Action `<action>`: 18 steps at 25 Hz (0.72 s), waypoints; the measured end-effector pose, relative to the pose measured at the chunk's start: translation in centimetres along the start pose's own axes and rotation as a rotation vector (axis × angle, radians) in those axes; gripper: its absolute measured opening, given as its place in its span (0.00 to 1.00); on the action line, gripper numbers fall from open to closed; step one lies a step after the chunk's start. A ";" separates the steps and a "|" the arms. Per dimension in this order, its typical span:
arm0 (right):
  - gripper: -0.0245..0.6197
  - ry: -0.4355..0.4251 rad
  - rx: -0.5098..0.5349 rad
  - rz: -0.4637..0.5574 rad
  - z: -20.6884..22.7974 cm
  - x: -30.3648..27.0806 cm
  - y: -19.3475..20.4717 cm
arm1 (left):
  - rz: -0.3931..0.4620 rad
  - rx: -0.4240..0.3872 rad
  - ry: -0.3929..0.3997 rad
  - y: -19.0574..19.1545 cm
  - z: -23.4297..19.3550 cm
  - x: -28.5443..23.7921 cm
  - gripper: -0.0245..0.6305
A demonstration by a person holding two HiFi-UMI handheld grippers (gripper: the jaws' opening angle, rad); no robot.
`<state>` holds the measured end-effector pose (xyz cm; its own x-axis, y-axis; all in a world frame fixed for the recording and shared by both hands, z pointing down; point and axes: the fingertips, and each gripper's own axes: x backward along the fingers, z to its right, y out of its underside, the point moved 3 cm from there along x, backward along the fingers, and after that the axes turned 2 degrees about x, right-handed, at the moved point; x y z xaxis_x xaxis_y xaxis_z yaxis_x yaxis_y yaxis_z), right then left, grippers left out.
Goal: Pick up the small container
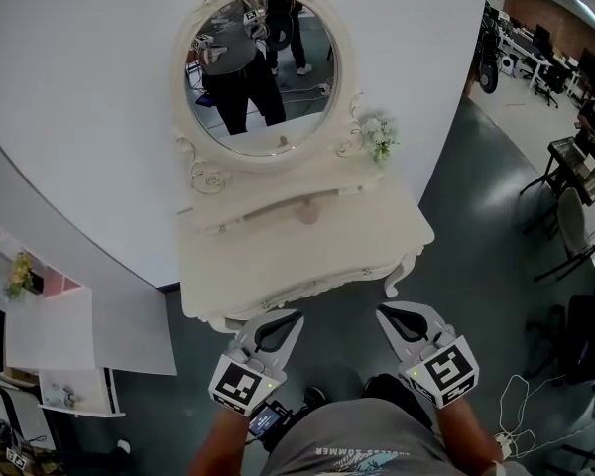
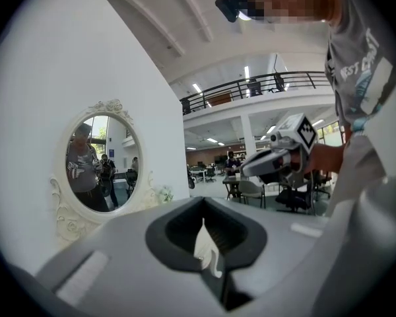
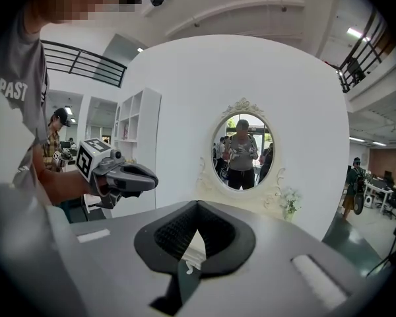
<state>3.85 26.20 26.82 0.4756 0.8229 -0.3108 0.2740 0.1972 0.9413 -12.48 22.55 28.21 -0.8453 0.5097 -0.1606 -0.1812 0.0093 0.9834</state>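
- Nothing of the task is judged done: the container (image 1: 307, 211), taken to be the small pinkish thing on the raised ledge under the mirror (image 1: 263, 72), is untouched.
- It is set near the middle of the ledge, at the back of the tabletop (image 1: 278, 266), well apart from both grippers.
- The left gripper (image 1: 290, 319) is held closed and empty, its jaws meeting at the tips, just short of the tabletop's front edge.
- The right gripper (image 1: 387, 314) is likewise closed on nothing, level with the left one and beside it.
- Both grippers are pointed toward the mirror; in neither gripper view can the container be made out.
- What is left, as judged: 1 gripper is to be brought over the tabletop to the ledge, its jaws opened, closed round the container, and the container lifted.
- Counted: 2 grippers, 1 tabletop, 1 oval mirror, 1 small container, 1 bunch of white flowers (image 1: 379, 135) at the mirror's right foot.
- No other loose thing is seen on the tabletop, so the reach is judged unobstructed, though the flowers are near the right end of the ledge.
- The container's exact shape is too small to tell.
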 end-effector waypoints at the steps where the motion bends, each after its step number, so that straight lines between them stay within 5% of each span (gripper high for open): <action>1: 0.04 0.004 -0.001 -0.005 0.1 -0.1 0.0 | -0.002 0.004 0.004 0.2 -0.1 0.0 0.04; 6: 0.04 -0.015 -0.019 -0.016 1.6 -2.4 1.0 | -0.012 0.001 -0.011 0.7 -1.3 -0.8 0.04; 18: 0.04 -0.221 0.006 0.012 8.4 -11.9 -0.4 | -0.054 0.060 -0.205 0.0 -7.4 -5.5 0.04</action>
<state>5.06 11.85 29.01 0.6501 0.6883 -0.3218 0.2719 0.1848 0.9444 -11.48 13.39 28.44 -0.7144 0.6709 -0.1989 -0.1881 0.0896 0.9780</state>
